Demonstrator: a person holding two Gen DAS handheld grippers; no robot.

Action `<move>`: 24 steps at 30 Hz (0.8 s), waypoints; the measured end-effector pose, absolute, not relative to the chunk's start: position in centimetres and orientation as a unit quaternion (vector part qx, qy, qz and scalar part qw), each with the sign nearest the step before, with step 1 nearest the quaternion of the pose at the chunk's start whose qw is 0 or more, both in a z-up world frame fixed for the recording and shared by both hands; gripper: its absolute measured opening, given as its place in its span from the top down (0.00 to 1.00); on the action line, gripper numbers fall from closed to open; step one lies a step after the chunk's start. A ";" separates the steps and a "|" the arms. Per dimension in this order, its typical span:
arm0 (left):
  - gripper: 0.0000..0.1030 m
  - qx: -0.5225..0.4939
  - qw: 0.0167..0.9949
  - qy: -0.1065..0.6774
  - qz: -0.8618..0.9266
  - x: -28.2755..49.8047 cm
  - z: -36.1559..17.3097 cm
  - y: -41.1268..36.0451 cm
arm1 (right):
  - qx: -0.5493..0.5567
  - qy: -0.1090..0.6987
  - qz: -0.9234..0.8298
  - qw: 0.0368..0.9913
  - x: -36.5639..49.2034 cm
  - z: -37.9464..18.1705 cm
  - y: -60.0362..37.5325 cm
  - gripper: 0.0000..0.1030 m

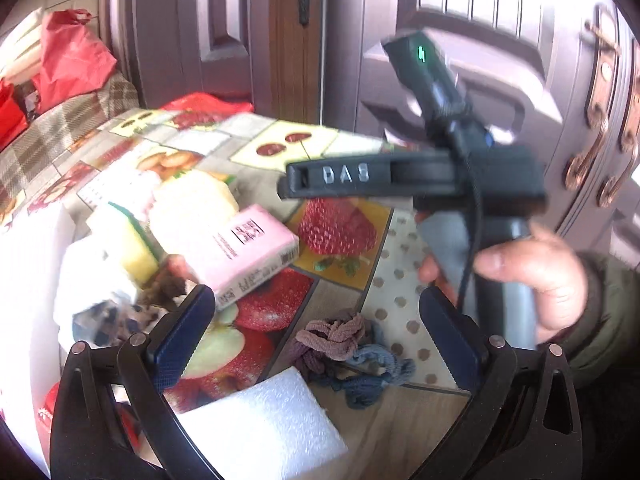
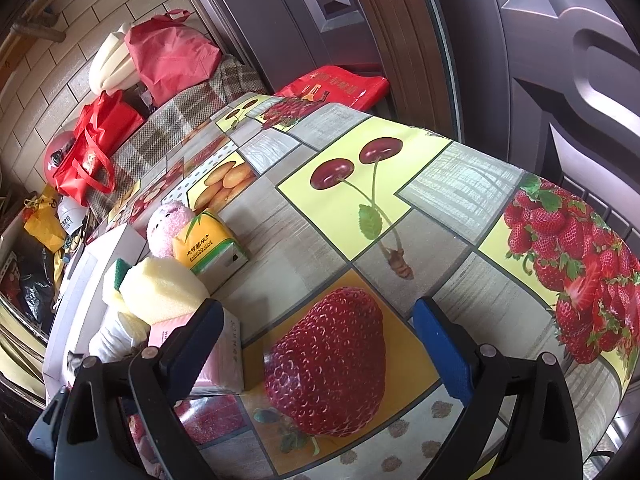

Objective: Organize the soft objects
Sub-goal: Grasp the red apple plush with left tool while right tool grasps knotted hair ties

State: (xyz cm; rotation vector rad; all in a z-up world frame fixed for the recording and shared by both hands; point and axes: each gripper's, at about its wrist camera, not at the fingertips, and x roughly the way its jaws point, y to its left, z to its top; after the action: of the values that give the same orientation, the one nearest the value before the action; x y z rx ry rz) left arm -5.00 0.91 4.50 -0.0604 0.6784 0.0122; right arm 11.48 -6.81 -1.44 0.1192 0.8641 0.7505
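While both of our grippers hang over the fruit-print tablecloth [image 2: 400,216], neither one grips anything. Our left gripper [image 1: 316,336] has its blue pads spread wide, and between them, lower on the cloth, lies a tangle of knitted bands [image 1: 348,356] in mauve and blue, apart from both pads. A white foam block [image 1: 264,432] sits just below that tangle, near the left pad. Beyond the left pad a pink tissue pack [image 1: 248,252] leans against a yellow sponge [image 1: 132,240] with a green backing, and a paler foam piece [image 1: 192,208] rests behind them (this view is blurred, so finer contact is hard to judge). Our right hand [image 1: 532,280] appears at the right of that view, wrapped round the other tool's handle.

Our right gripper [image 2: 320,344] also stands wide apart, with only a printed strawberry between the pads. Its left pad is just beside the pink tissue pack [image 2: 224,360]. Farther off along the table's left side sit the pale foam piece [image 2: 168,292], a yellow tissue pack [image 2: 212,248] and a pink plush toy [image 2: 168,228], all touching in a row.
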 end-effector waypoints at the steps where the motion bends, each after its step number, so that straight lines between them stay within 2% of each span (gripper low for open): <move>1: 0.00 -0.044 0.951 0.306 0.018 -6.5 5.5 1.7 | 0.060 0.408 0.357 0.838 11.5 -1.4 -6.9 0.06; 4: 0.00 -0.062 0.960 0.260 0.081 -10.7 7.3 4.4 | 0.067 0.409 0.365 0.834 11.6 -1.4 -7.0 0.03; 7: 0.00 -0.068 0.952 0.257 0.154 -13.6 7.0 7.1 | 0.069 0.408 0.368 0.833 11.6 -1.4 -7.0 0.02; 14: 0.03 -0.118 0.940 0.256 0.193 -17.8 4.8 10.9 | 0.074 0.408 0.371 0.831 11.6 -1.3 -7.1 0.02; 17: 0.20 -0.089 0.936 0.284 0.189 -17.4 4.1 10.4 | 0.074 0.408 0.371 0.831 11.6 -1.4 -7.1 0.01; 18: 0.31 -0.078 0.934 0.295 0.187 -16.7 3.8 10.2 | 0.074 0.408 0.371 0.831 11.6 -1.4 -7.1 0.01; 19: 0.36 -0.069 0.931 0.307 0.187 -16.4 3.5 10.1 | 0.074 0.408 0.371 0.831 11.6 -1.4 -7.1 0.01; 24: 0.37 -0.044 0.919 0.341 0.194 -14.9 2.3 10.0 | 0.079 0.408 0.373 0.830 11.6 -1.3 -7.2 0.01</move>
State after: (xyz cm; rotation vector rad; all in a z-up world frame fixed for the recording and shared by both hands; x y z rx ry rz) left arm -14.89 9.96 2.31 -0.0903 0.7003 0.3996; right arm 11.62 -7.22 -1.32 0.1673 0.8648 0.7914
